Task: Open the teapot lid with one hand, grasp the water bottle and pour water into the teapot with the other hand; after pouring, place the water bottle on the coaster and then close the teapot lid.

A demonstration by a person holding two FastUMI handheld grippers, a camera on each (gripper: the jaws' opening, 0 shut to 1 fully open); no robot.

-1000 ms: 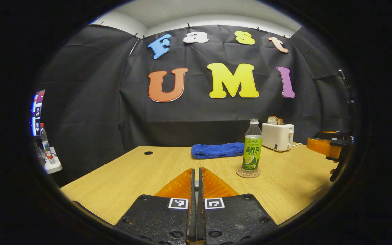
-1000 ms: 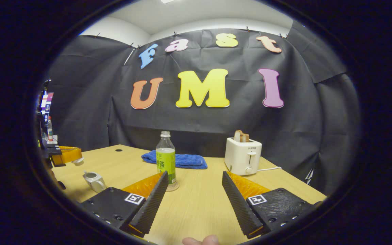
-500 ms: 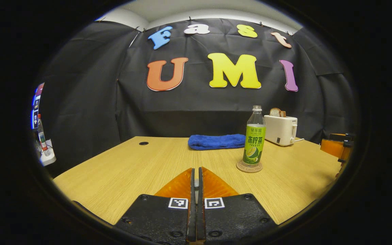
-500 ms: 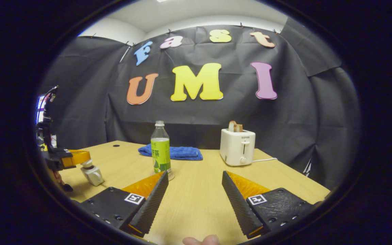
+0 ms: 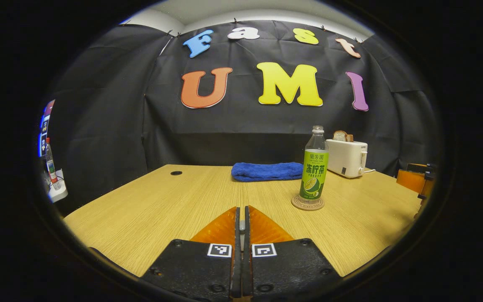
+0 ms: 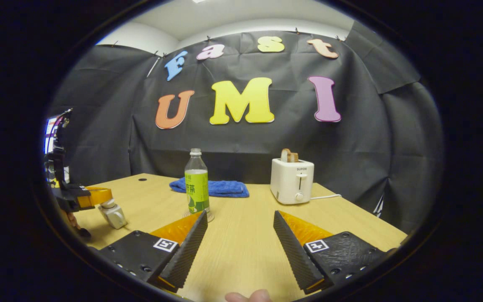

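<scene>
Hand-held gripper, left (image 5: pixel 241 214): closed, the two fingers nearly meeting, with a small pale piece showing in the slit between them. In the right gripper view its tips (image 6: pixel 94 196) sit right on top of the teapot. I judge it is pinching the teapot lid by the knob.
Hand-held gripper, right (image 6: pixel 240 214): jaws wide apart, holding nothing, hovering over bare wood.
Bench (image 5: pixel 162 201): pale wood, carrying everything. At its far edge are a folded blue towel (image 5: pixel 266 171) and a white toaster (image 5: pixel 346 157), both well apart from the work.
Water bottle (image 6: pixel 196 182): upright, long axis vertical, at about 11 o'clock from the open right hand-held gripper and just beyond its left finger. In the left gripper view it is at 1 o'clock (image 5: pixel 315 167).
Teapot (image 6: pixel 113 214): small and pale, directly beneath the left hand-held gripper's tips, out at 9 o'clock in the right gripper view.
Coaster (image 5: pixel 307 203): a round disc under the bottle, which stands on it.
Teapot lid (image 6: pixel 107 204): appears seated on the pot, though it is too small to tell whether it sits fully down.
Stage: the bottle is parked and the lid looks back on, so the task seems almost finished.
Key relation: the lid lies straight below the left hand-held gripper, on the pot's vertical axis. The left hand is the nearer one; the right is well apart.
Next move calls for: opening the left jaws, then lifting straight up. A sideways pull could drag the lid or tip the light pot.
</scene>
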